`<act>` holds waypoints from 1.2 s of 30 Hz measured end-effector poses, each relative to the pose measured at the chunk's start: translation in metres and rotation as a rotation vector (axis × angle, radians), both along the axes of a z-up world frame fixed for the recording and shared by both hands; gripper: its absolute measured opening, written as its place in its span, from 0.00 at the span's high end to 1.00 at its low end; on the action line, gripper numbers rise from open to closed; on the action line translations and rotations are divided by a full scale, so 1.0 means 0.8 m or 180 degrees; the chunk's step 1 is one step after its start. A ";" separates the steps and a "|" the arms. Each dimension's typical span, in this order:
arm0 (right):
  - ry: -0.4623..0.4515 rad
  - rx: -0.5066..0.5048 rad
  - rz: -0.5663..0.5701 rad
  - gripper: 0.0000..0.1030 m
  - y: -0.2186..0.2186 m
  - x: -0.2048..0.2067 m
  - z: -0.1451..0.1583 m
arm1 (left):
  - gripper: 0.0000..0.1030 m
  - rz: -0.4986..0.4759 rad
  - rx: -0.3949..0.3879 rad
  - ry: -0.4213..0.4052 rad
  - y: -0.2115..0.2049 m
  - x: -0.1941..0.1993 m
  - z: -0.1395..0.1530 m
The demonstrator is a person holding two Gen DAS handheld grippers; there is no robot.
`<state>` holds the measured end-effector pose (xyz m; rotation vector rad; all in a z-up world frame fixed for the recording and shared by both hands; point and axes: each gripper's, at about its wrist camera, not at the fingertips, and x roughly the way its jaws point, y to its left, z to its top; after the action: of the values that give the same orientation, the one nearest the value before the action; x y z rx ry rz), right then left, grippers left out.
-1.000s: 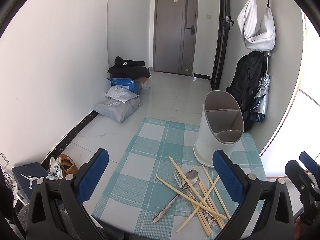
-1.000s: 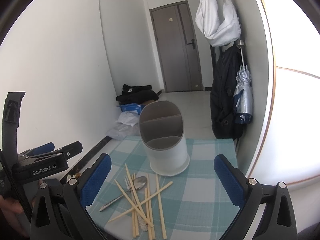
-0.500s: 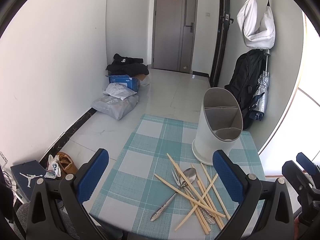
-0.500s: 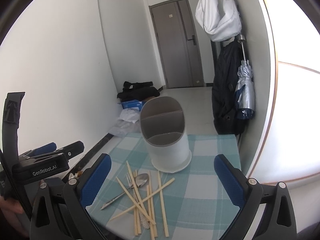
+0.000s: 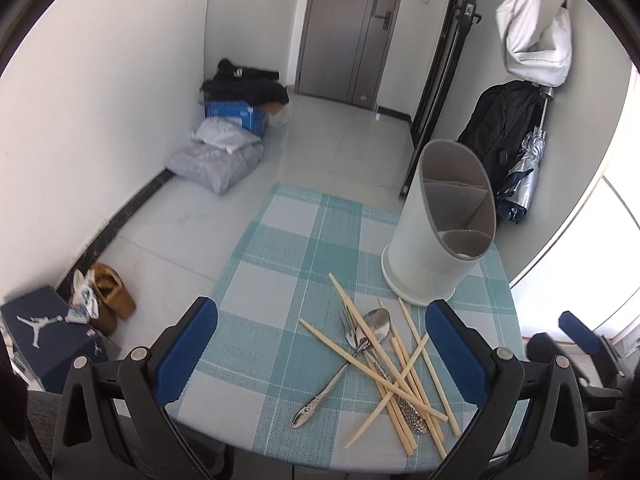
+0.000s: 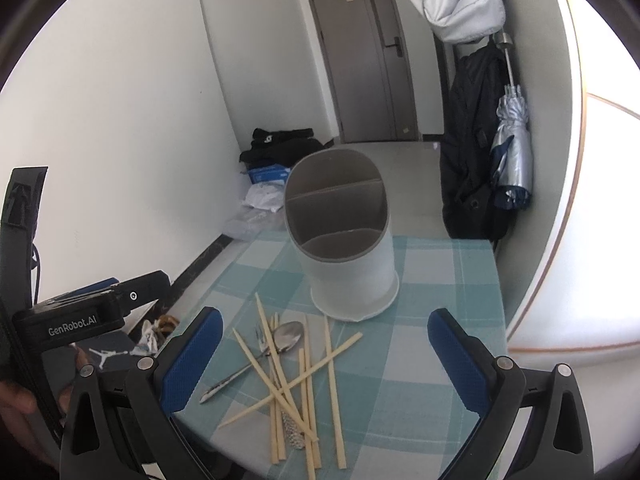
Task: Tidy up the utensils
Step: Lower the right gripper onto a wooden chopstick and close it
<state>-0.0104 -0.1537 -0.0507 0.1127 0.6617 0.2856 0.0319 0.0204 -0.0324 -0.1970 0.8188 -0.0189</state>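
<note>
A pile of several wooden chopsticks (image 5: 404, 376) (image 6: 304, 376) lies crossed on the teal checked tablecloth (image 5: 280, 264) (image 6: 436, 344), over a metal spoon (image 5: 378, 322) (image 6: 290, 336) and a metal fork (image 5: 347, 326) (image 6: 260, 338). Behind them stands a white utensil holder (image 5: 436, 248) (image 6: 348, 256) with grey divided compartments. My left gripper (image 5: 320, 344) hangs open above the near table edge, the pile between its blue pads and a little to the right. Over the same pile, my right gripper (image 6: 324, 352) is open too. Neither holds anything.
The small table ends close on every side. On the floor at left are a brown shoe (image 5: 110, 292), a dark shoebox (image 5: 36, 328), grey and white bags (image 5: 216, 156) and a blue box (image 5: 236, 114). A black backpack (image 5: 504, 120) and umbrella (image 5: 524, 176) hang at right.
Both grippers have tilted and moved a little forward over the table, so the pile and the holder sit lower and larger in view. Both stay open.
</note>
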 end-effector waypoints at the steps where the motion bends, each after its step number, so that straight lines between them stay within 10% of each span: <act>1: 0.0092 -0.0043 0.0036 0.00 0.005 0.009 -0.005 | 0.01 -0.0009 -0.0086 0.0081 0.005 0.005 -0.006; 12: 0.0925 -0.0384 0.0659 0.37 0.081 0.097 -0.081 | 0.01 0.0245 -0.0587 0.0529 0.071 0.040 -0.042; 25: 0.0981 -0.0522 0.0923 0.53 0.163 0.153 -0.105 | 0.01 0.0667 -0.1199 0.0902 0.136 0.062 -0.074; 36: 0.1108 -0.0495 0.0882 0.95 0.170 0.180 -0.119 | 0.01 0.0628 -0.1403 0.1114 0.142 0.064 -0.093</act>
<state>0.1339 -0.0180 -0.1462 -0.0819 1.0452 0.4857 0.0832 0.1340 -0.1069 -0.7114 1.1346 0.0221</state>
